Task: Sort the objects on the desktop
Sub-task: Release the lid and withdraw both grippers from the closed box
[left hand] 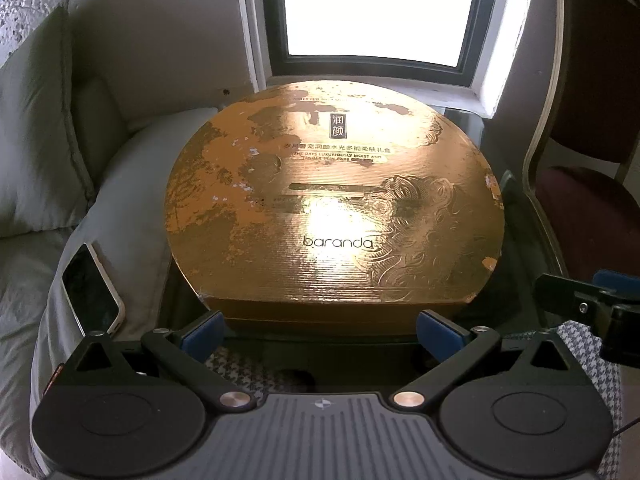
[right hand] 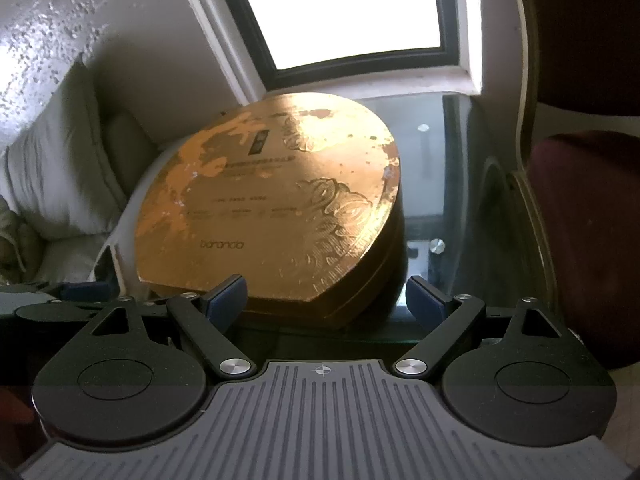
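A large round gold gift box (left hand: 332,204) marked "baranda" lies flat on a glass table (right hand: 432,184) under a window. My left gripper (left hand: 320,330) is open, its blue pads just short of the box's near edge, nothing between them. The same gold box (right hand: 272,208) fills the middle of the right wrist view. My right gripper (right hand: 326,300) is open at the box's near right corner, empty. The right gripper's tip (left hand: 588,304) shows at the right edge of the left wrist view.
A phone (left hand: 92,292) in a pale case leans on a white cushion (left hand: 132,184) of the sofa at the left. A dark red chair (left hand: 592,160) with a gold frame stands close on the right. Houndstooth fabric (left hand: 588,360) lies below the table's near edge.
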Action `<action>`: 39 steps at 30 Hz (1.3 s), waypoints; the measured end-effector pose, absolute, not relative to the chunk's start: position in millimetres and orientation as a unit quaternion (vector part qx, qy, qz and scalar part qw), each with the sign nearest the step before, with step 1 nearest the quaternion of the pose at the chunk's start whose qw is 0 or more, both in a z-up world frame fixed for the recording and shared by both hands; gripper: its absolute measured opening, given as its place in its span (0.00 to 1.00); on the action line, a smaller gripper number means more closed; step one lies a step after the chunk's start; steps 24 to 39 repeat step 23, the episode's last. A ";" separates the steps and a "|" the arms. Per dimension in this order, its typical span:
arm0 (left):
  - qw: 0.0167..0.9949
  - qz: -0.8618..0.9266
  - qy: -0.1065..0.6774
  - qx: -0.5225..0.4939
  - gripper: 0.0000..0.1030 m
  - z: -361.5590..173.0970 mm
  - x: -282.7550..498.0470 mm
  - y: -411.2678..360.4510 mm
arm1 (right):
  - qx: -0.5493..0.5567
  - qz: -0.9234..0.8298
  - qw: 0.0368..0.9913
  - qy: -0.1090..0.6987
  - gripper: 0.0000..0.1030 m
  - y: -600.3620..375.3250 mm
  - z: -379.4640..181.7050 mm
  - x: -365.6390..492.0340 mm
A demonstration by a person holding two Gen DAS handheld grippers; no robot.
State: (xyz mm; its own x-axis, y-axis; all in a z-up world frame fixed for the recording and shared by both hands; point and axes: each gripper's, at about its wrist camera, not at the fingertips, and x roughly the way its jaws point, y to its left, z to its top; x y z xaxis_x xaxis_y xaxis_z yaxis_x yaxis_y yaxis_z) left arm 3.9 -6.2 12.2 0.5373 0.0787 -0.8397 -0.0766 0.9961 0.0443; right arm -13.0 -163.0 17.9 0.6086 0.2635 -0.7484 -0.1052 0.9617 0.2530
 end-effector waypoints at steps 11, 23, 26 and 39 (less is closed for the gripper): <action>0.884 0.030 0.467 0.002 0.99 15.7 3.5 -10.1 | 0.099 0.098 0.894 0.425 0.88 -166.1 18.3 -15.1; 0.881 0.033 0.473 0.010 0.99 13.4 5.9 -10.9 | 0.109 0.091 0.897 0.419 0.88 -166.4 18.7 -19.2; 0.881 0.033 0.473 0.010 0.99 13.4 5.9 -10.9 | 0.109 0.091 0.897 0.419 0.88 -166.4 18.7 -19.2; 0.881 0.033 0.473 0.010 0.99 13.4 5.9 -10.9 | 0.109 0.091 0.897 0.419 0.88 -166.4 18.7 -19.2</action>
